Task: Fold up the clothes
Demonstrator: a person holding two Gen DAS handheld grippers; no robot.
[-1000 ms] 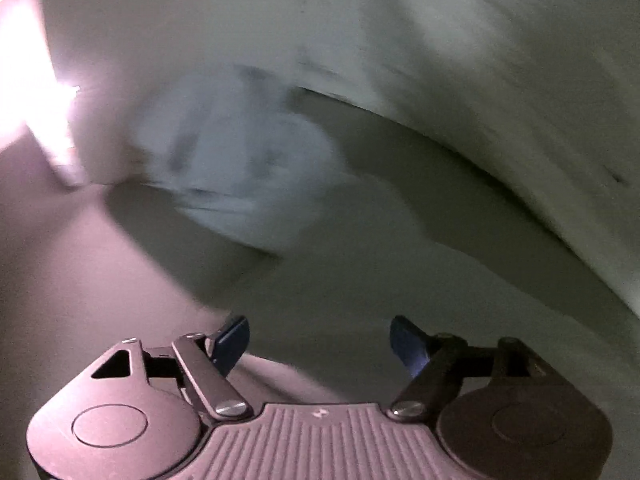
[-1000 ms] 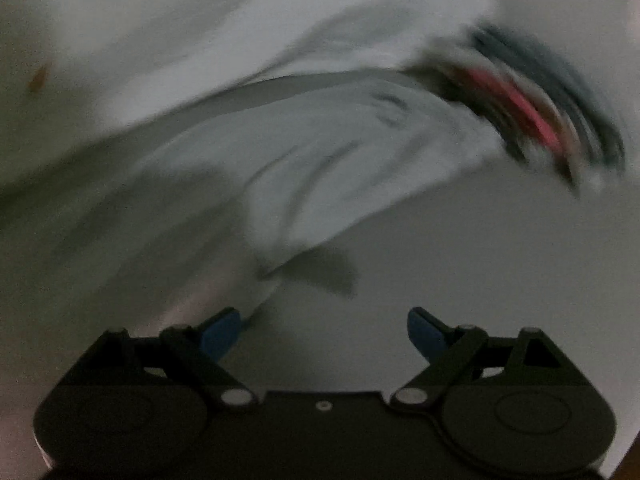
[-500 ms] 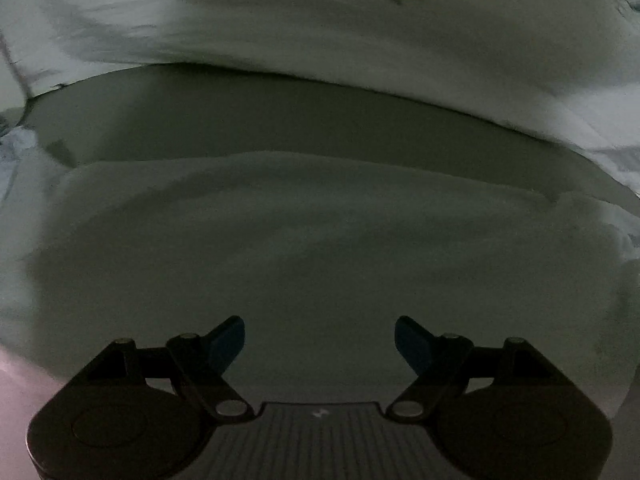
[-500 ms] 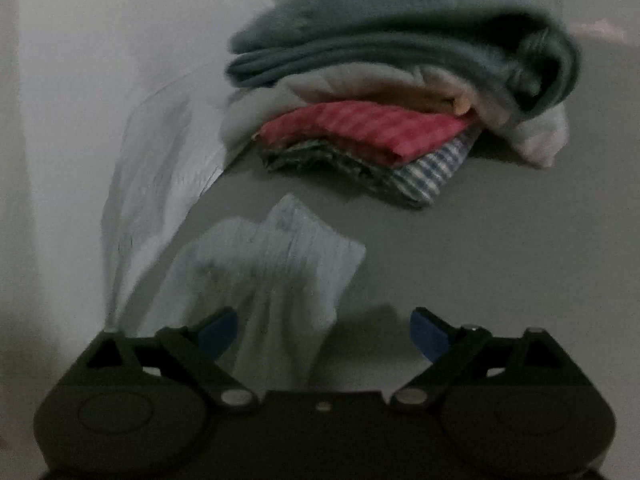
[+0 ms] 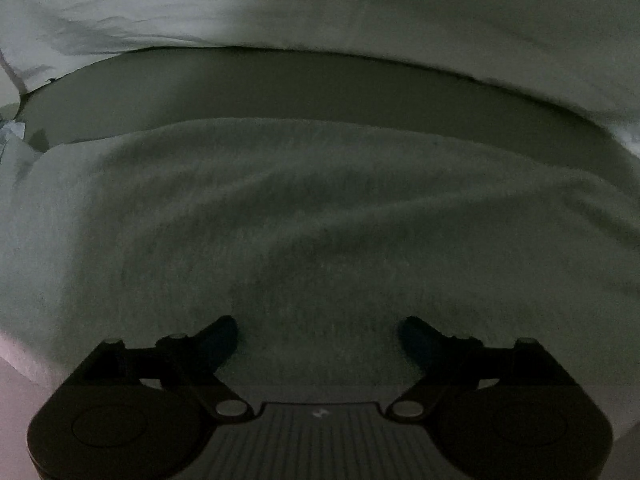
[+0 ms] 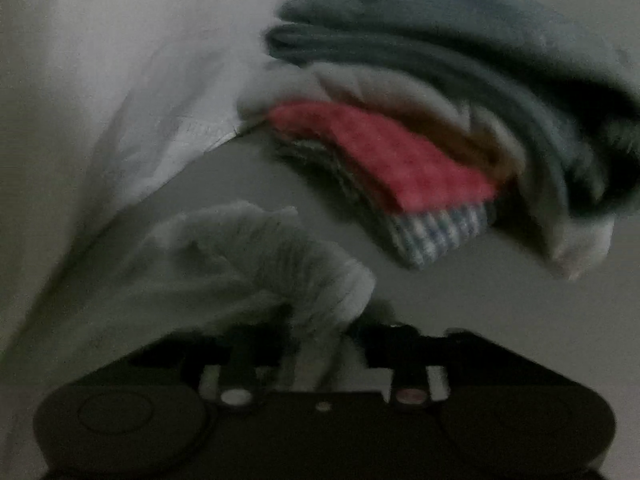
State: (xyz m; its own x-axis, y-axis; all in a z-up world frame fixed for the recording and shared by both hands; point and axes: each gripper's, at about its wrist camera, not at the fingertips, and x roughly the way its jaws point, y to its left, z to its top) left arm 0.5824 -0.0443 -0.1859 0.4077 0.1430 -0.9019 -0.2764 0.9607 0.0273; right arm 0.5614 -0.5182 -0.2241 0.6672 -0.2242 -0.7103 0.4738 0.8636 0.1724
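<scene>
In the left wrist view a pale fuzzy cloth (image 5: 320, 208) lies spread flat and fills most of the picture. My left gripper (image 5: 318, 324) hovers just over its near part. Its jaws are opening wide and nothing is between them. In the blurred right wrist view a pale ribbed garment (image 6: 256, 256) lies crumpled on the grey surface (image 6: 480, 320). My right gripper (image 6: 316, 344) is closing, its fingers drawn in on a bunched fold of that garment.
A stack of folded clothes (image 6: 400, 152) sits just beyond the ribbed garment, with a blue-grey towel (image 6: 440, 32) on top and red and checked pieces under it. A white sheet (image 6: 100, 80) rises along the left. Another white sheet (image 5: 400, 8) lies behind the fuzzy cloth.
The left gripper swept from a blurred scene to sit low over the fuzzy cloth, its jaws a little wider. The right gripper's jaws went from wide open to drawn in on the ribbed garment, which bunched up.
</scene>
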